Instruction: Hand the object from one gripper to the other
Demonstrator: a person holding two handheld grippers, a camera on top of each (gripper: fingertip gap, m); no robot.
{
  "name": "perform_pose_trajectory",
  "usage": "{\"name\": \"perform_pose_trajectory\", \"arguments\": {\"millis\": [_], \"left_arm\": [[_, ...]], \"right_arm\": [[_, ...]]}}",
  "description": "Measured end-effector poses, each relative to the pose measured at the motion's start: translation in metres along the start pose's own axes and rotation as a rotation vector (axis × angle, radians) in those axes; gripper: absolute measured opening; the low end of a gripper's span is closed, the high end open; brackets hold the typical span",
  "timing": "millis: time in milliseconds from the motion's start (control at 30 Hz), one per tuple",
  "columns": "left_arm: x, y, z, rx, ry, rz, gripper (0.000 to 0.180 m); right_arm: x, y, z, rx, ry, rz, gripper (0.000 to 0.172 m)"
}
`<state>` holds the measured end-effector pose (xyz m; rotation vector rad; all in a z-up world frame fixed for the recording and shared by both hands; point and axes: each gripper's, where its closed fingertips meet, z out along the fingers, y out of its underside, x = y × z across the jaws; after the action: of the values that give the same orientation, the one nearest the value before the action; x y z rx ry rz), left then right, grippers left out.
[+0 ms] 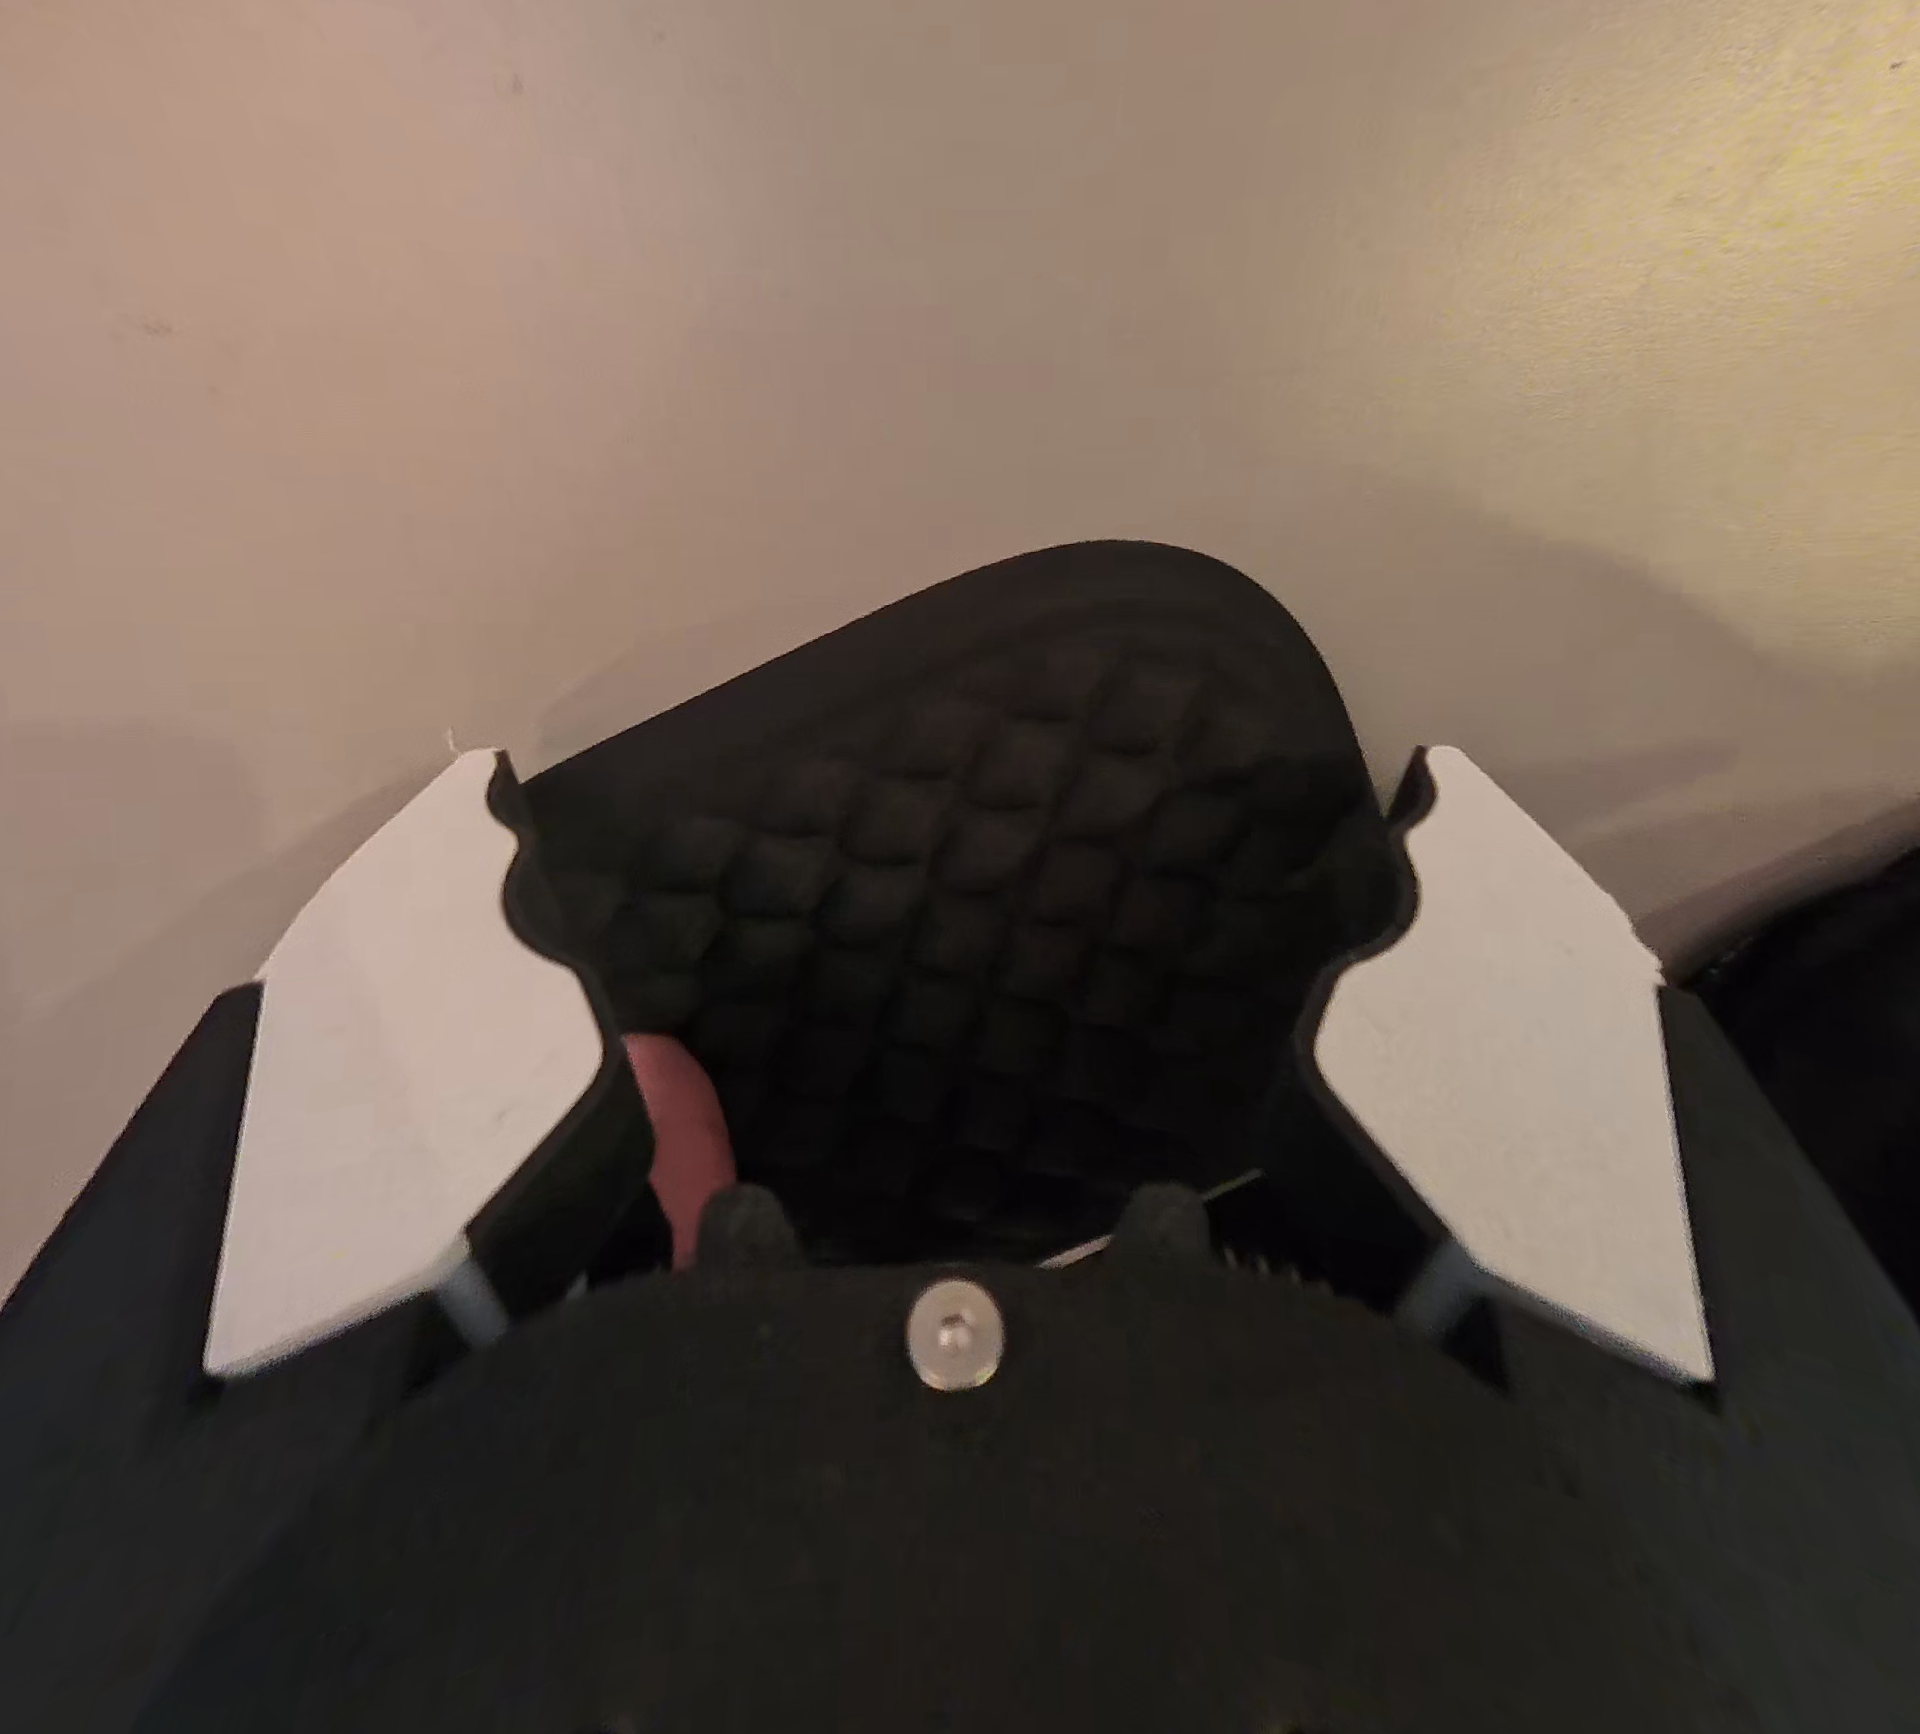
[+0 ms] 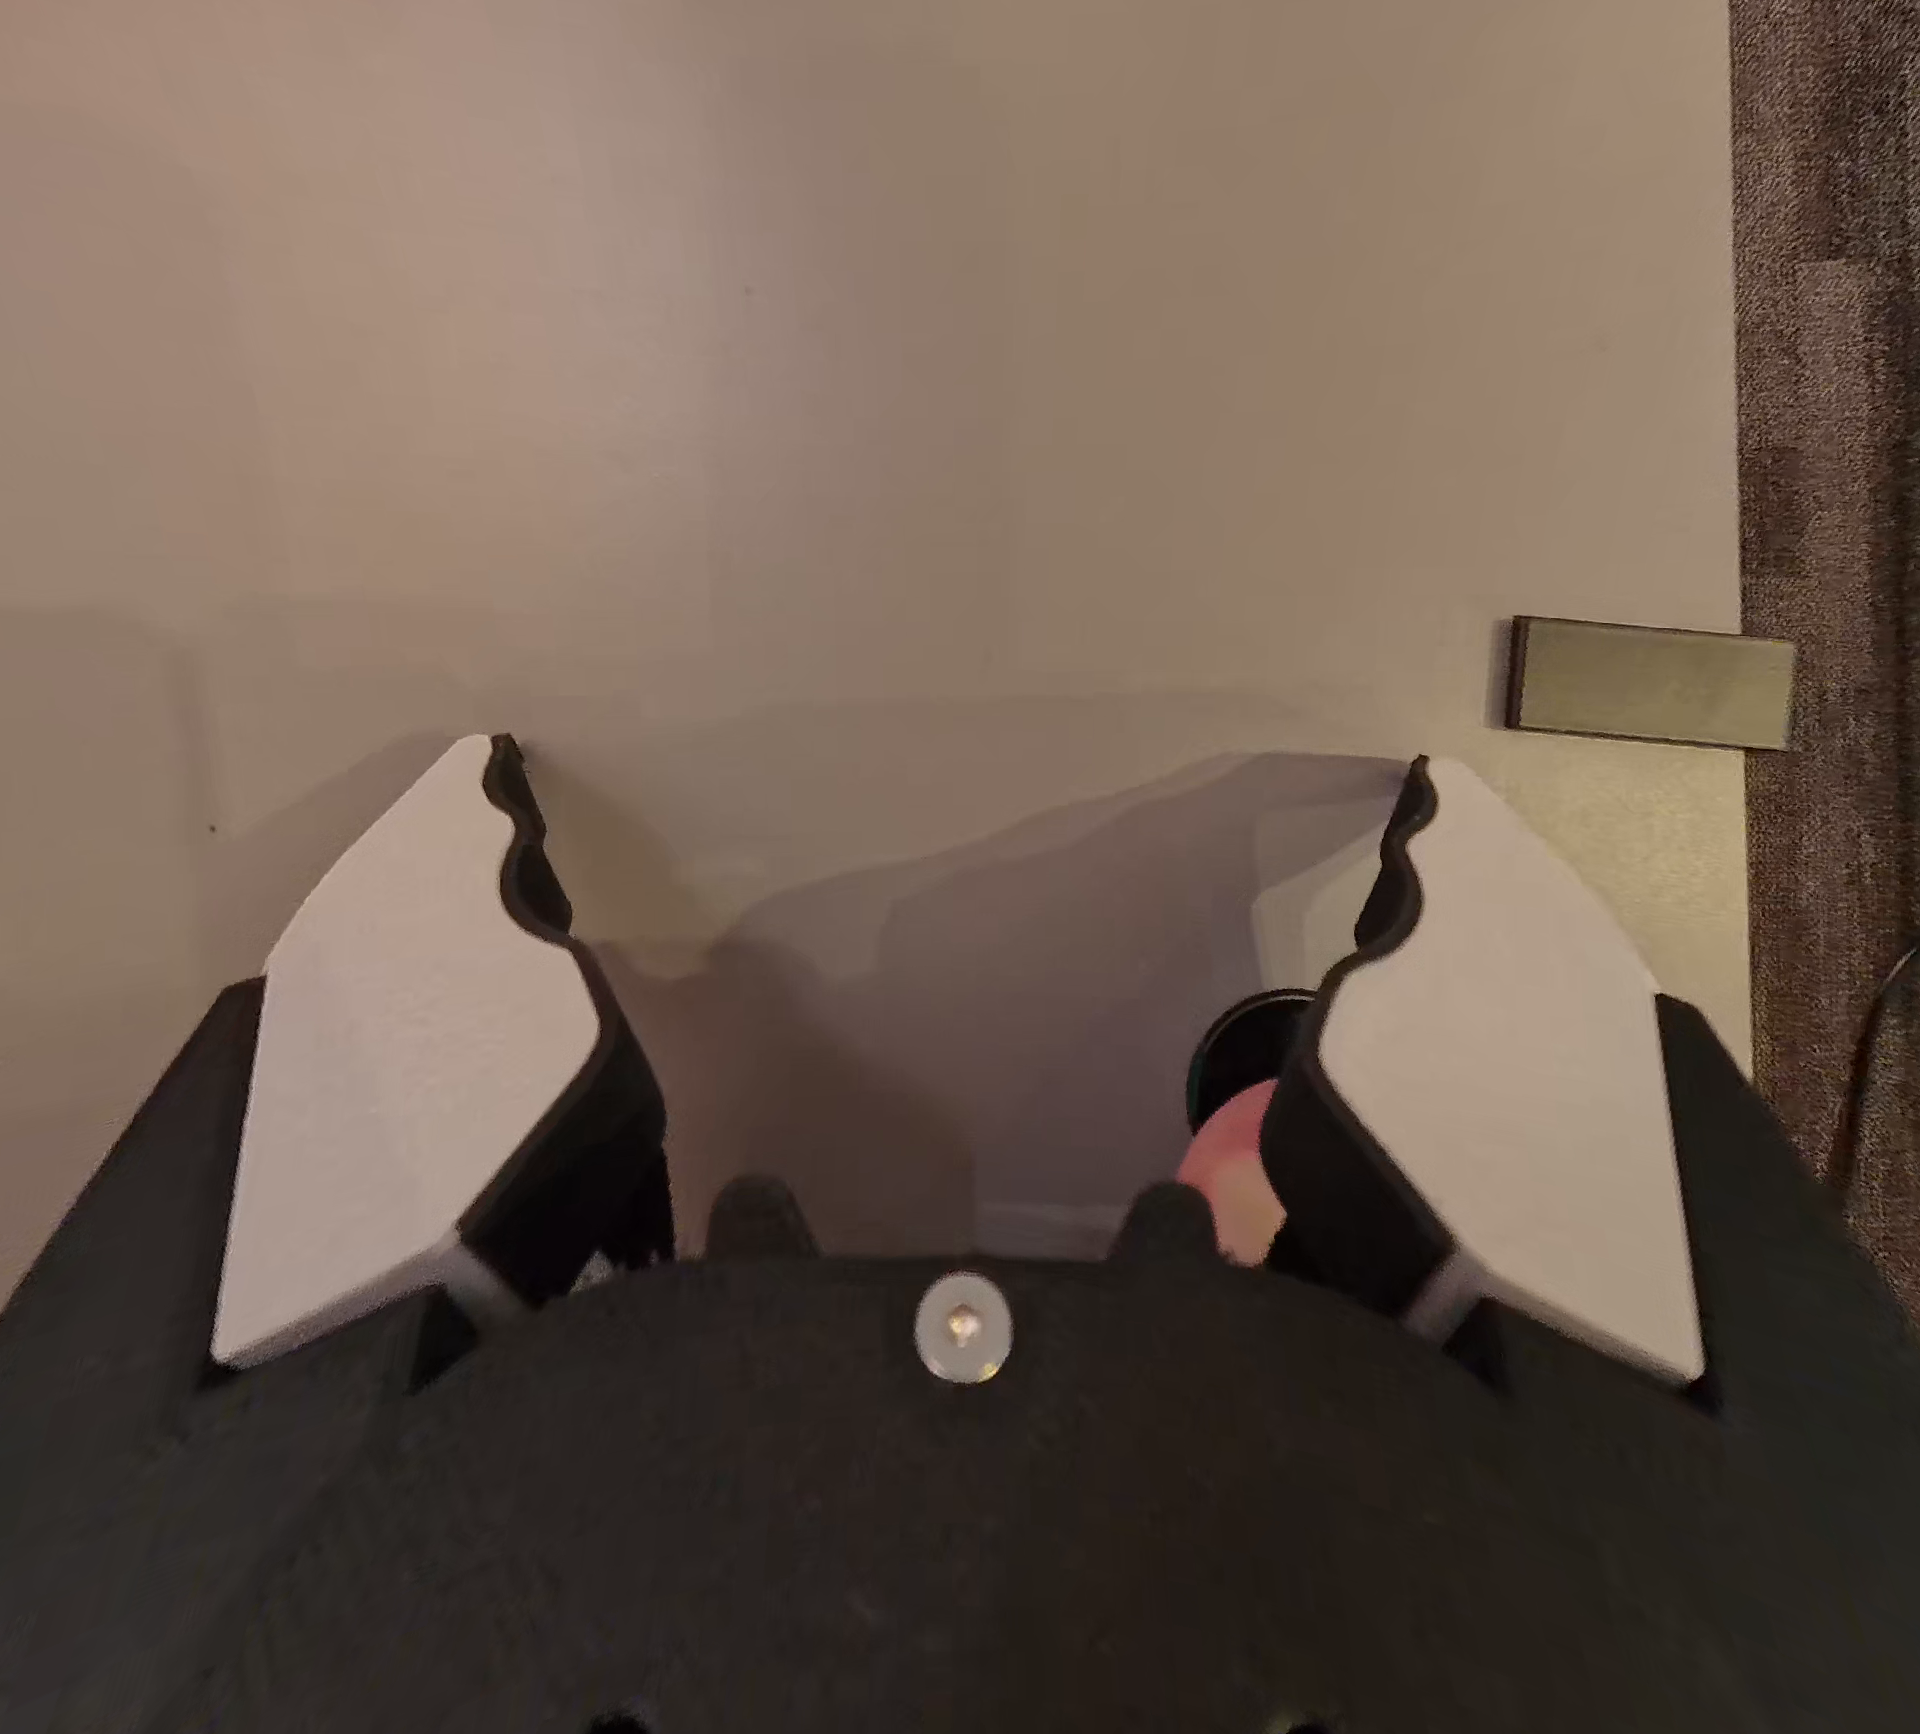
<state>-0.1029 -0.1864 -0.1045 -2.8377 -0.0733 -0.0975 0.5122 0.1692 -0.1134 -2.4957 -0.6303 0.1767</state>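
In the left wrist view a black flat object (image 1: 987,853) with a quilted diamond pattern and one rounded end lies between my fingers, over a pale surface (image 1: 727,230). My left gripper (image 1: 951,759) stands wide open around it. The object's edges reach toward both black pads (image 1: 520,863), but I see no squeeze on it. My right gripper (image 2: 961,749) is wide open with only the pale surface (image 2: 935,334) between its white fingers (image 2: 416,957). Neither view shows the other gripper.
A grey rectangular plate with a dark rim (image 2: 1652,697) sits at the right. A strip of grey-brown fabric or carpet (image 2: 1829,437) runs down the right edge. A fingertip (image 1: 686,1134) shows by the left gripper's base, another (image 2: 1231,1154) by the right's, near a dark round part (image 2: 1247,1045).
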Motion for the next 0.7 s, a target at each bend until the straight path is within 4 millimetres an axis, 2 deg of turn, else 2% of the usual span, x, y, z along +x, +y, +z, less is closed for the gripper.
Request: {"name": "perform_pose_trajectory", "arguments": {"millis": [700], "left_arm": [[0.006,-0.005,-0.024,-0.008,-0.011,0.058,0.147]], "right_arm": [[0.004,-0.017,-0.024,0.009,-0.007,0.019,0.141]]}}
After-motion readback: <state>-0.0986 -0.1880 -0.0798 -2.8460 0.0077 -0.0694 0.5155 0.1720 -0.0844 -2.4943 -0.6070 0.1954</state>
